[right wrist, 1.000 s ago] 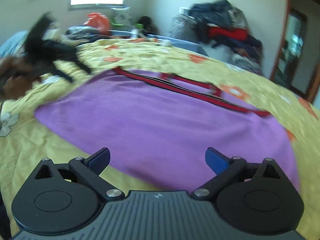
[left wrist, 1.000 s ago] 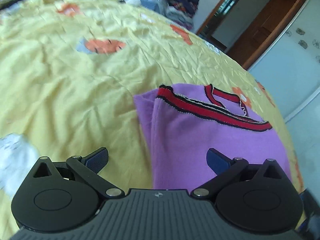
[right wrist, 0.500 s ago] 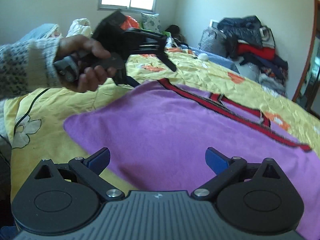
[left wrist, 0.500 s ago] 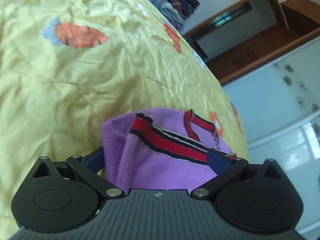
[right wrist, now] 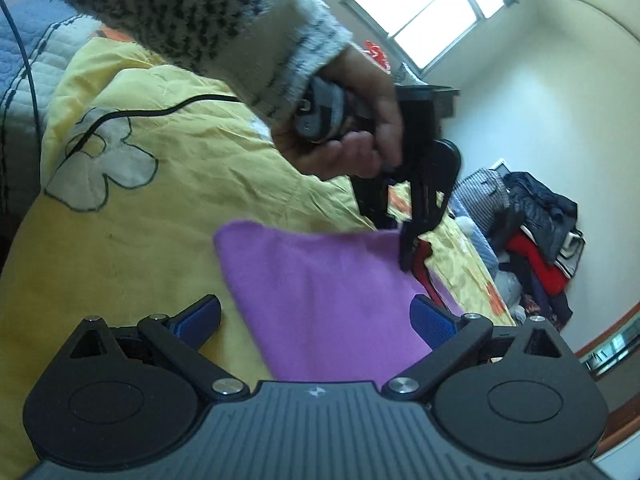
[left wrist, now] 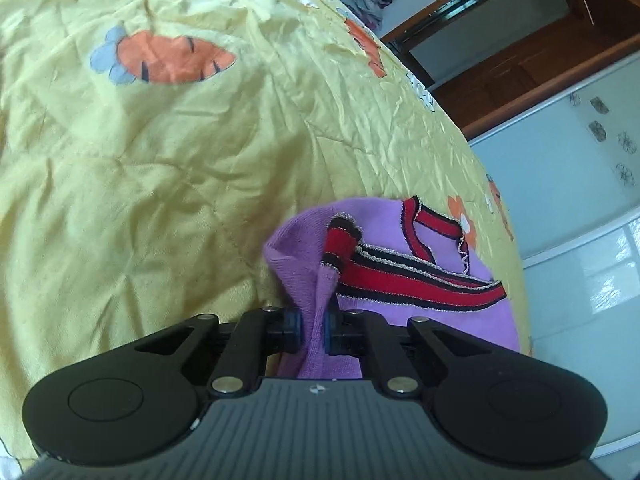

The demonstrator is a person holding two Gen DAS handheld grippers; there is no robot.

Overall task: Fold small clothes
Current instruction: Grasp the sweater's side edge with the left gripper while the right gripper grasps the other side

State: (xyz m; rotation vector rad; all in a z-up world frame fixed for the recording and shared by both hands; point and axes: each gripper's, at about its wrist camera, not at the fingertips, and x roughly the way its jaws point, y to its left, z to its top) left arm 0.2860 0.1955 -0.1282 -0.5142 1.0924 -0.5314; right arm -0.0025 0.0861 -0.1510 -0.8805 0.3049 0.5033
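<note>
A small purple garment (left wrist: 400,312) with red and black striped trim (left wrist: 412,280) lies on the yellow bedspread (left wrist: 140,184). My left gripper (left wrist: 313,330) is shut on a bunched purple edge near the trim's end. In the right wrist view the garment (right wrist: 320,300) lies flat, and the left gripper (right wrist: 408,256), held in a hand, pinches its far corner. My right gripper (right wrist: 316,316) is open and empty just over the garment's near edge.
The bedspread (right wrist: 168,208) has carrot and flower prints. A black cable (right wrist: 132,112) runs over it at the left. A pile of clothes (right wrist: 536,240) sits by the far wall. A wooden door frame (left wrist: 500,32) and a pale cabinet (left wrist: 580,200) stand beyond the bed edge.
My left gripper has closed on the purple garment's edge by the striped trim. My right gripper has swung toward the garment's near edge and stayed open.
</note>
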